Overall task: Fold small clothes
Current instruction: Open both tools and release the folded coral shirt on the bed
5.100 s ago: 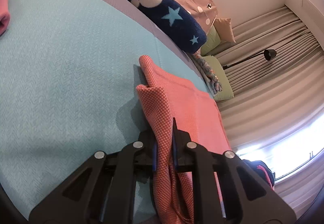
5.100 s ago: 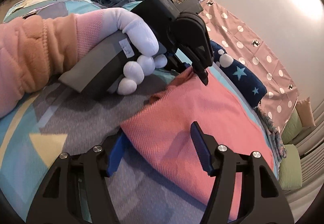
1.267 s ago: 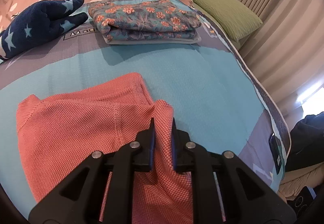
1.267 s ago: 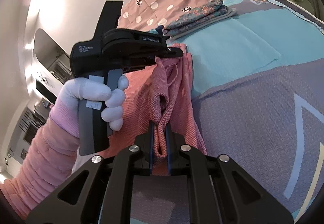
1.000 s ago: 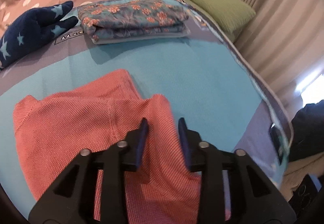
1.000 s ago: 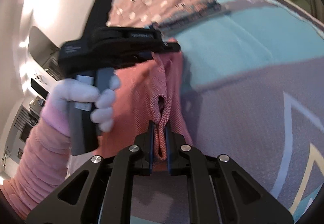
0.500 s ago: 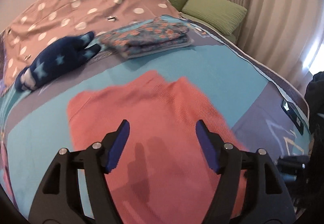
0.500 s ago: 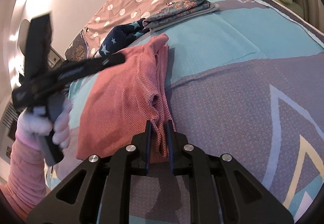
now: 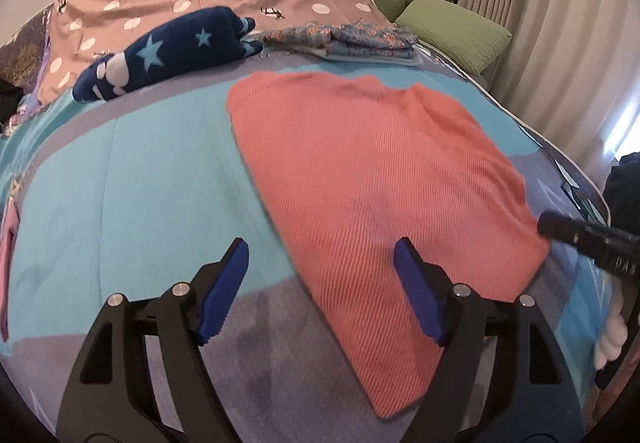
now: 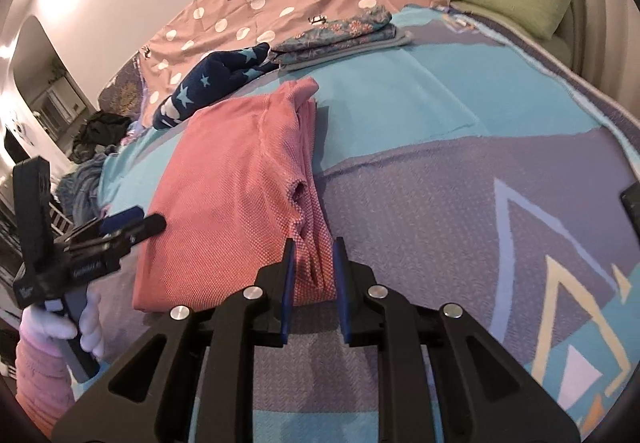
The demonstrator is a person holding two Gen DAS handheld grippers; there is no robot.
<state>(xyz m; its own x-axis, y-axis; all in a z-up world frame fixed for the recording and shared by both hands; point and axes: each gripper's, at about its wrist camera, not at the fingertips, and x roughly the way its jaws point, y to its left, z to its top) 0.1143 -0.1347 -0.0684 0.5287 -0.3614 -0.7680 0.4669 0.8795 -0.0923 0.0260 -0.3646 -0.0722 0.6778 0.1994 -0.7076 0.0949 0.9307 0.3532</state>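
Left gripper (image 9: 320, 267): blue-padded jaws opening, spread wide, nothing between them, above the bedspread.
Right gripper (image 10: 314, 275): jaws opening slightly; folded edge of the coral-pink knitted garment (image 10: 240, 179) between the pads.
Coral-pink knitted garment: folded flat on the turquoise and grey patterned bedspread (image 10: 460, 163).
Navy star-print plush (image 9: 168, 51): beyond the garment, beside the folded floral cloth (image 9: 340, 39).

coral shirt (image 9: 380, 179) – coarse waffle-knit cloth, matt – on finely woven bedspread (image 9: 132, 179)
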